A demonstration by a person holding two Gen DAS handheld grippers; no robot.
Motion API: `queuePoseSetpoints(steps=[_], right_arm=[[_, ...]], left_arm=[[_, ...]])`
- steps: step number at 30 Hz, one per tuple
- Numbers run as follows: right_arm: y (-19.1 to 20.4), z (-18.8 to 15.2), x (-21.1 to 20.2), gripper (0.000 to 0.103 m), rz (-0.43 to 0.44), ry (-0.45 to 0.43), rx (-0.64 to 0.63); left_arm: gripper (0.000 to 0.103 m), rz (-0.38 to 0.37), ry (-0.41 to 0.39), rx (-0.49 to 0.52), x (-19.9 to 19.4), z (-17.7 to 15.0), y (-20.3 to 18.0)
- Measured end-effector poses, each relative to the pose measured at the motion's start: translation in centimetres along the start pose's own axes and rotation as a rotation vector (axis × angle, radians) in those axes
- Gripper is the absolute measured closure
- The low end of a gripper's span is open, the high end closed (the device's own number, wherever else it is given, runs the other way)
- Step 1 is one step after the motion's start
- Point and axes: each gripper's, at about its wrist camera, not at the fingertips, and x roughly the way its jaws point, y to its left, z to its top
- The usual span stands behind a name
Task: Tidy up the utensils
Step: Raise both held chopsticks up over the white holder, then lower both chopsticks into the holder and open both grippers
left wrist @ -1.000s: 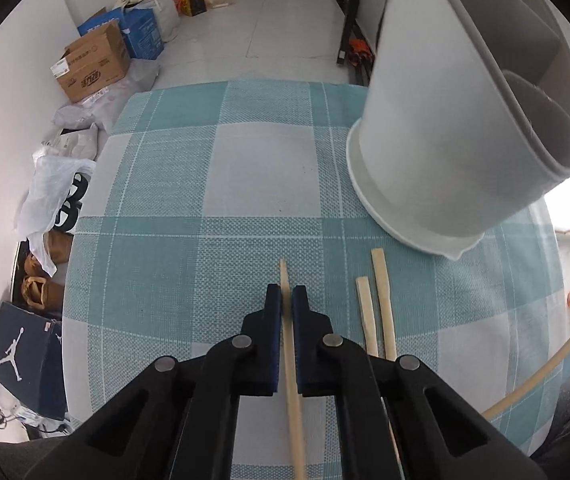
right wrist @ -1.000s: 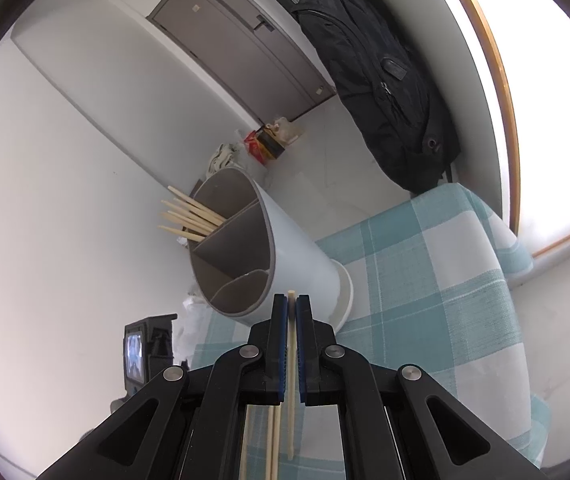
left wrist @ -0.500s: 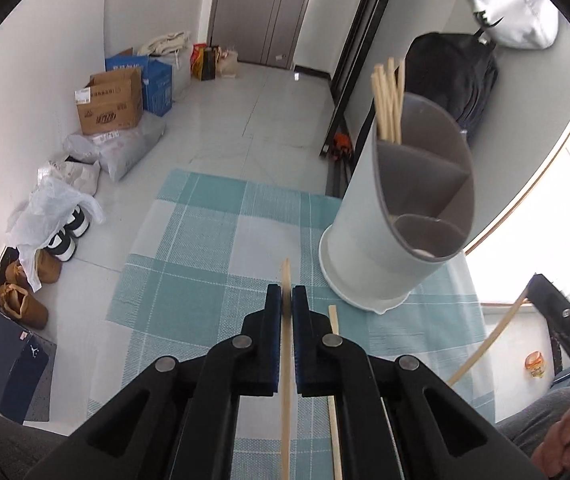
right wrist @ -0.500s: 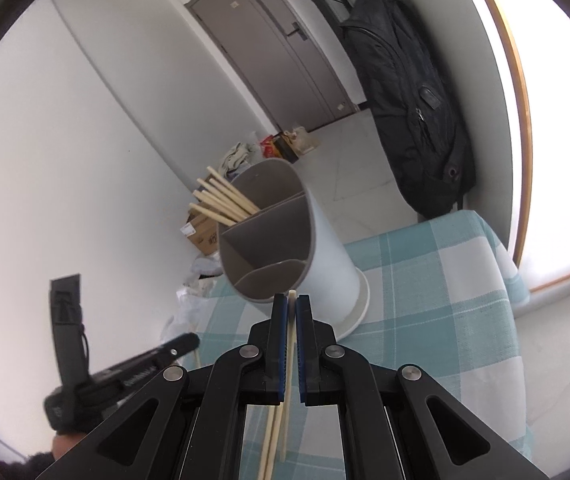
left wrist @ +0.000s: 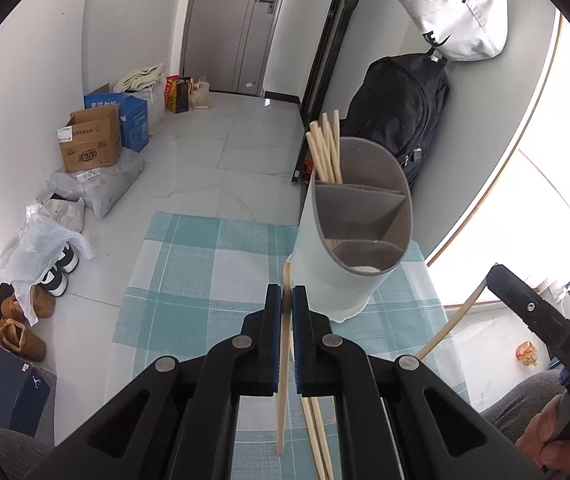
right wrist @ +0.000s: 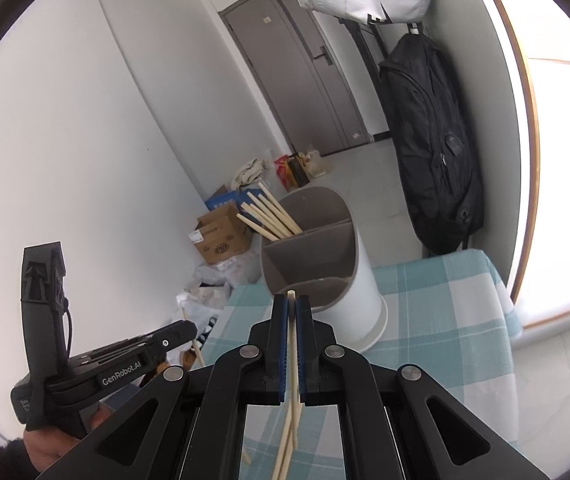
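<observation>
A white utensil holder (left wrist: 337,276) with grey dividers stands on the teal checked tablecloth (left wrist: 189,264); several chopsticks (left wrist: 325,148) lean in its far compartment. My left gripper (left wrist: 286,292) is shut on one wooden chopstick (left wrist: 283,392), lifted clear of the cloth just left of the holder's base. Two loose chopsticks (left wrist: 317,436) lie on the cloth below it. My right gripper (right wrist: 291,302) is shut on another chopstick (right wrist: 293,360), in front of the holder (right wrist: 345,300) and level with its near rim. Each view shows the other gripper (left wrist: 525,308) (right wrist: 177,332) at its side.
A black backpack (left wrist: 401,116) and a white bag (left wrist: 457,12) hang on the wall behind the table. Cardboard boxes (left wrist: 91,144), plastic bags and shoes (left wrist: 25,320) line the floor at the left. A person's hand (left wrist: 545,436) holds the right gripper's handle.
Both grippers have risen with their chopsticks and drawn back from the holder, which now looks smaller and is seen from above. The right gripper has rolled more upright.
</observation>
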Motion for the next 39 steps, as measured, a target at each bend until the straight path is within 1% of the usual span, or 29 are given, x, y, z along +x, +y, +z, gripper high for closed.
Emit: queuePoseSetpoints(steps=[4,8,12,16,21,23,25,28,33,39], right_arm=[[0.6,0.5,-0.5,0.100,-0.002,-0.019,-0.017],[0.8,1.1,-0.9,0.100,-0.002,-0.033,-0.027],[0.9,2.2,-1.0,0.100,-0.007,-0.041,-0.045],[0.8,4.0,-1.3,0.100,-0.002,-0.050,-0.045],[1.0,7.3,-1.7,0.100,0.016,-0.073,-0.057],[1.1,8.9,-1.6,0.100,0.022,-0.074,-0.057],[1.2,10.3,-1.4,0.100,0.017,-0.073,-0.055],[1.0,12.2,-1.0,0.100,0.013,-0.065,-0.047],[1.1,15.4,-0.1,0.100,0.007,-0.069,-0.061],[1.4,18.8,1.4,0.100,-0.001,-0.083,-0.108]], left_arm=[[0.102,-0.027,-0.014,0.024,-0.7,0.5,-0.5],[0.102,-0.046,-0.025,0.069,-1.6,1.1,-1.7],[0.102,-0.068,-0.026,0.083,-2.1,2.0,-2.5],[0.102,-0.082,-0.032,0.086,-2.9,3.4,-3.2],[0.102,-0.115,-0.047,0.075,-4.0,5.9,-4.0],[0.102,-0.093,-0.027,0.068,-4.0,7.1,-4.4],[0.102,-0.095,-0.012,0.046,-3.9,8.4,-4.5],[0.102,-0.089,-0.022,0.032,-3.7,10.1,-4.7],[0.102,-0.102,-0.040,0.011,-3.5,12.8,-4.8],[0.102,-0.120,-0.058,-0.010,-2.6,15.8,-4.8]])
